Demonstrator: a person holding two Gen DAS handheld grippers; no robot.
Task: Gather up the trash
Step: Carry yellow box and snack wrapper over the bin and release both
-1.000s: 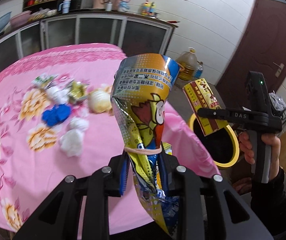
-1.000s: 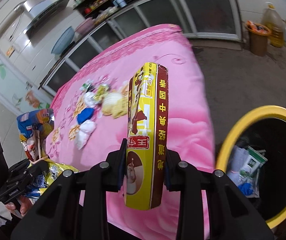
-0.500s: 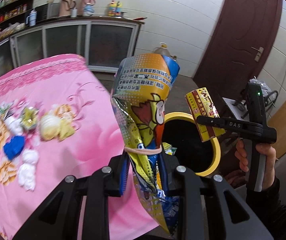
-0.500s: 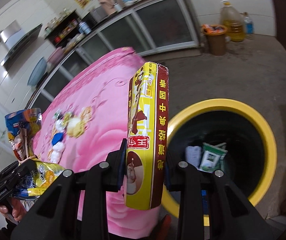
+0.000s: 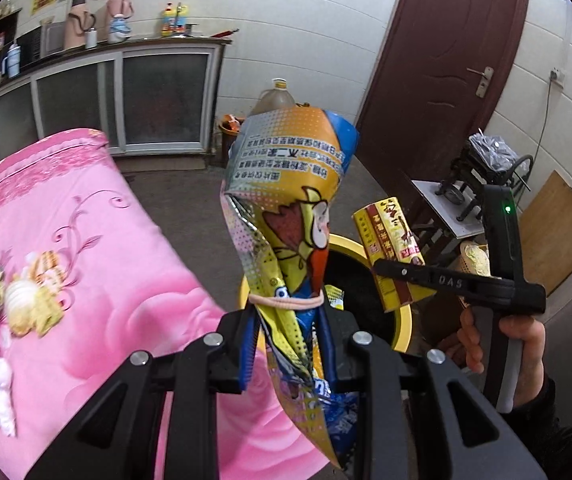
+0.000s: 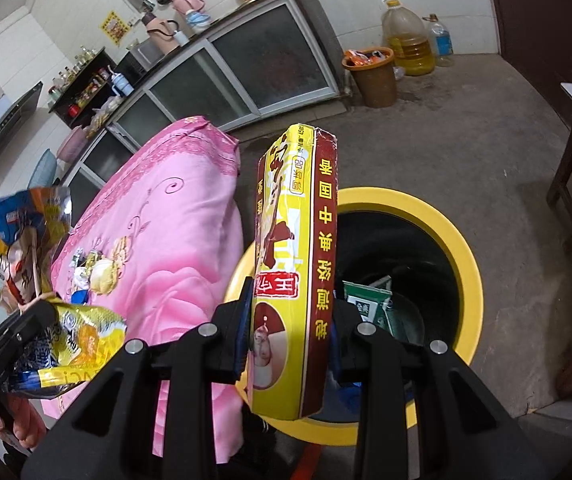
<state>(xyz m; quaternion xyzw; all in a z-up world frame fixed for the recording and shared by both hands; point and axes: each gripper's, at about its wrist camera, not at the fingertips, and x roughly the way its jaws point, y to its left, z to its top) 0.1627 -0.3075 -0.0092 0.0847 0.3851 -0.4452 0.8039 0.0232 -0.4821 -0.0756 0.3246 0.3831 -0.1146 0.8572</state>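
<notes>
Snack bag (image 5: 286, 216); yellow box (image 6: 294, 280) upright

My jaws are matt black plastic, the snack bag (image 5: 286, 208) is glossy crinkled foil, the box (image 6: 298, 272) is smooth printed cardboard.

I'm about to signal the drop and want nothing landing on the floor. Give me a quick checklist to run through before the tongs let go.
1. Left tongs clamped on snack bag: ok.
2. Right tongs clamped on yellow carton: ok.
3. Yellow-rimmed bin open, with room: ok.
4. Carton above bin mouth: ok in the right wrist view.
5. Snack bag fully above bin mouth: cannot tell; its lower end overlaps the pink tablecloth.
6. Trash left on the tablecloth: not ok, wrappers remain.
</notes>
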